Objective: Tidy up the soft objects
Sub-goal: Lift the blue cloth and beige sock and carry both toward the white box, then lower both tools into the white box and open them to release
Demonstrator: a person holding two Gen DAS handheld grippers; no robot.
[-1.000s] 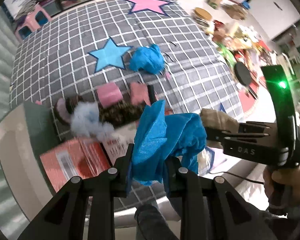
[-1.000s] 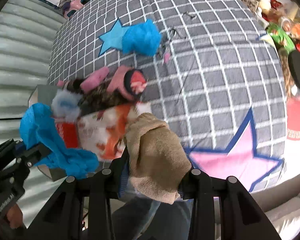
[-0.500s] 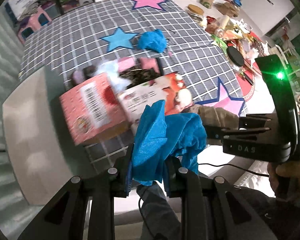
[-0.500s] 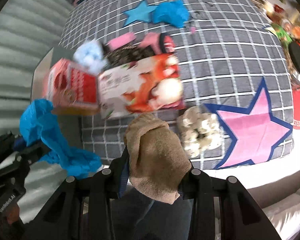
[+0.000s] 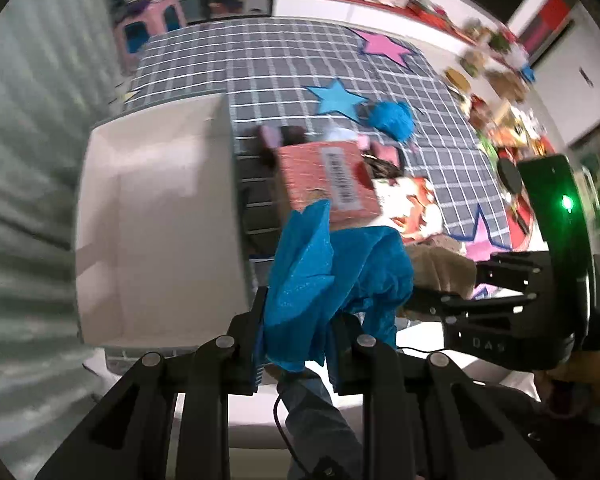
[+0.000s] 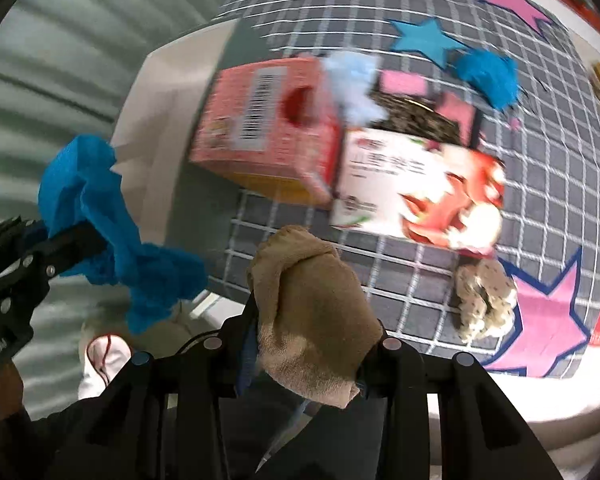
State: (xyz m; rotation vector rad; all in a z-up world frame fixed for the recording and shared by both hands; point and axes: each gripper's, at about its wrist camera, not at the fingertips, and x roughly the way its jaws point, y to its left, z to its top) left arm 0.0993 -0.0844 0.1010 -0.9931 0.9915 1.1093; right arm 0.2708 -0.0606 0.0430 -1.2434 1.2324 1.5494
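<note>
My left gripper (image 5: 296, 344) is shut on a bright blue crumpled cloth (image 5: 332, 276), held in the air beside the open white box (image 5: 160, 232) at the table's near left corner. The cloth also shows in the right wrist view (image 6: 112, 224). My right gripper (image 6: 312, 344) is shut on a tan sock (image 6: 312, 304), held above the table's front edge; it shows in the left wrist view (image 5: 444, 264) just right of the blue cloth. A second blue cloth (image 5: 392, 120) lies by the blue star. A spotted cream sock ball (image 6: 484, 300) lies on the pink star.
A pink carton (image 6: 268, 128) and a white-and-red carton (image 6: 416, 192) lie on the grey checked tablecloth (image 6: 540, 92), with pale blue fluff (image 6: 352, 80), pink pieces (image 6: 404, 84) and a dark patterned item behind them. Cluttered items line the far right edge (image 5: 500, 92).
Both grippers, still holding their cloths, have swung left and back; the white box now fills the left of the view. The cartons appear shifted right in both views.
</note>
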